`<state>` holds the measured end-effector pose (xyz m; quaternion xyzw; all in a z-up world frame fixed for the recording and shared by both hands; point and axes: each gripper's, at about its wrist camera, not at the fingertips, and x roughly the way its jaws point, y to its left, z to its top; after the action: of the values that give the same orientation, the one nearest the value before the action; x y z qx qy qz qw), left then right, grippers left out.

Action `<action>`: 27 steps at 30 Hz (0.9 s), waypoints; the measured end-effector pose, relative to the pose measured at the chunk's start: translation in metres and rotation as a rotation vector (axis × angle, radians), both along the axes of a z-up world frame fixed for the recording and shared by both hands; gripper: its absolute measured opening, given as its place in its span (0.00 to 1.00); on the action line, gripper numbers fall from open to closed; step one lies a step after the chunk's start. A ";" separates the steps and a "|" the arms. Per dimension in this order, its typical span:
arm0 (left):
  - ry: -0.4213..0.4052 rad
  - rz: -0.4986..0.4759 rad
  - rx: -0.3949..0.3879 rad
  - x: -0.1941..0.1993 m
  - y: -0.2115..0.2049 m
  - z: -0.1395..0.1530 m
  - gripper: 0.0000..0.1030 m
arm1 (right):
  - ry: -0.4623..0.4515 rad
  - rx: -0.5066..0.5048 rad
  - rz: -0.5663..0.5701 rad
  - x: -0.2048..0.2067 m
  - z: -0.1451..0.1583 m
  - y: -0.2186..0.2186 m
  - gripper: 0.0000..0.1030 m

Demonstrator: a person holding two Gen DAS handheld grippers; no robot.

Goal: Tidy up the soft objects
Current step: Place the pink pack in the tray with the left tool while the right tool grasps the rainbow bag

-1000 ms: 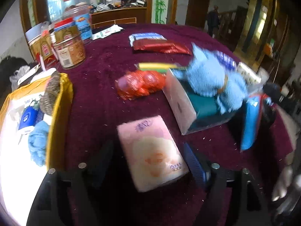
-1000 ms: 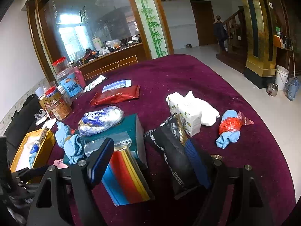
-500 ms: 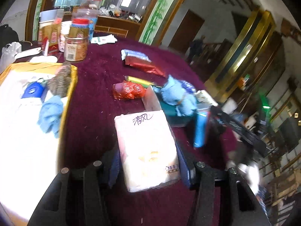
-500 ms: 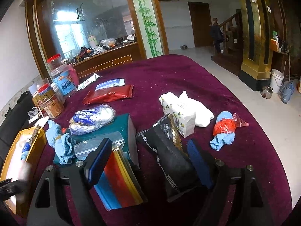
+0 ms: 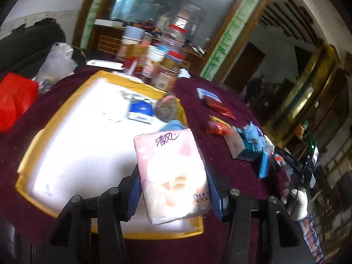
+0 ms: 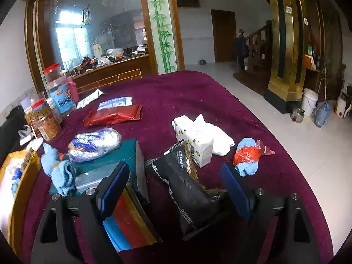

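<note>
My left gripper (image 5: 173,194) is shut on a pink tissue pack (image 5: 172,176) and holds it in the air over the near right corner of the yellow-rimmed white tray (image 5: 33,145). The tray holds a blue-and-white pack (image 5: 140,110), a brown brush-like object (image 5: 167,110) and a blue cloth (image 5: 173,125). My right gripper (image 6: 176,187) is open and empty above a black bag (image 6: 187,187). In the right wrist view a white tissue pack (image 6: 195,140), a blue cloth with red plastic (image 6: 248,156) and blue cloths (image 6: 59,169) lie on the maroon table (image 6: 176,96).
A teal box (image 6: 123,154) carries a wrapped blue-white bundle (image 6: 94,140). A striped packet (image 6: 127,222) lies under the right gripper. Red snack packs (image 6: 112,116) and several jars (image 6: 48,114) stand at the back left. A red bag (image 5: 15,99) sits left of the tray.
My left gripper has closed on the pink tissue pack, lifted it off the table and carried it left over the tray. My right gripper has stayed open in place.
</note>
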<state>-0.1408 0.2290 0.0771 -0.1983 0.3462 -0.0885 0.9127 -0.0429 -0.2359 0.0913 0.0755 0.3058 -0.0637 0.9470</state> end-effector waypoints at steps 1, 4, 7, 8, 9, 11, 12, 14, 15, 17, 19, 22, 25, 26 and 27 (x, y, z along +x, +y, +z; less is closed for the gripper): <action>-0.002 0.004 0.000 -0.003 0.004 -0.001 0.55 | 0.004 0.020 0.003 -0.002 0.003 -0.003 0.82; -0.008 0.008 -0.010 -0.006 0.012 -0.003 0.55 | 0.037 0.060 0.024 -0.007 0.007 -0.009 0.82; -0.012 0.011 -0.023 -0.004 0.016 -0.004 0.55 | 0.110 0.139 0.108 -0.011 0.006 -0.009 0.82; -0.009 0.009 -0.027 -0.002 0.017 -0.005 0.55 | 0.133 0.150 0.147 -0.011 0.004 -0.004 0.82; -0.005 0.008 -0.032 -0.001 0.017 -0.007 0.55 | 0.153 0.142 0.181 -0.009 0.000 0.003 0.82; 0.000 0.005 -0.039 -0.002 0.017 -0.009 0.55 | 0.183 0.086 0.224 -0.006 -0.007 0.021 0.82; 0.004 0.005 -0.039 -0.003 0.017 -0.009 0.55 | 0.196 0.046 0.240 -0.003 -0.013 0.032 0.82; 0.005 0.010 -0.035 -0.005 0.018 -0.008 0.55 | 0.213 -0.013 0.253 0.003 -0.021 0.048 0.82; 0.003 0.018 -0.034 -0.006 0.021 -0.007 0.55 | 0.216 -0.035 0.253 0.005 -0.024 0.053 0.75; -0.003 0.034 -0.029 -0.009 0.025 -0.004 0.55 | 0.213 -0.039 0.242 0.007 -0.027 0.055 0.39; -0.010 0.050 -0.019 -0.010 0.030 -0.001 0.55 | 0.209 0.014 0.242 0.004 -0.026 0.049 0.38; -0.013 0.067 0.002 -0.006 0.035 0.002 0.55 | 0.180 0.077 0.236 -0.008 -0.017 0.035 0.38; 0.005 0.072 0.028 0.003 0.035 -0.001 0.55 | 0.147 0.130 0.236 -0.025 0.001 0.024 0.38; 0.012 0.072 0.033 0.007 0.036 -0.002 0.55 | 0.136 0.137 0.243 -0.029 0.009 0.024 0.38; 0.017 0.073 0.038 0.009 0.036 -0.003 0.55 | 0.128 0.142 0.251 -0.032 0.014 0.026 0.38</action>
<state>-0.1315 0.2655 0.0743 -0.1943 0.3483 -0.0470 0.9158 -0.0746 -0.2101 0.1055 0.0994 0.3762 0.0723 0.9184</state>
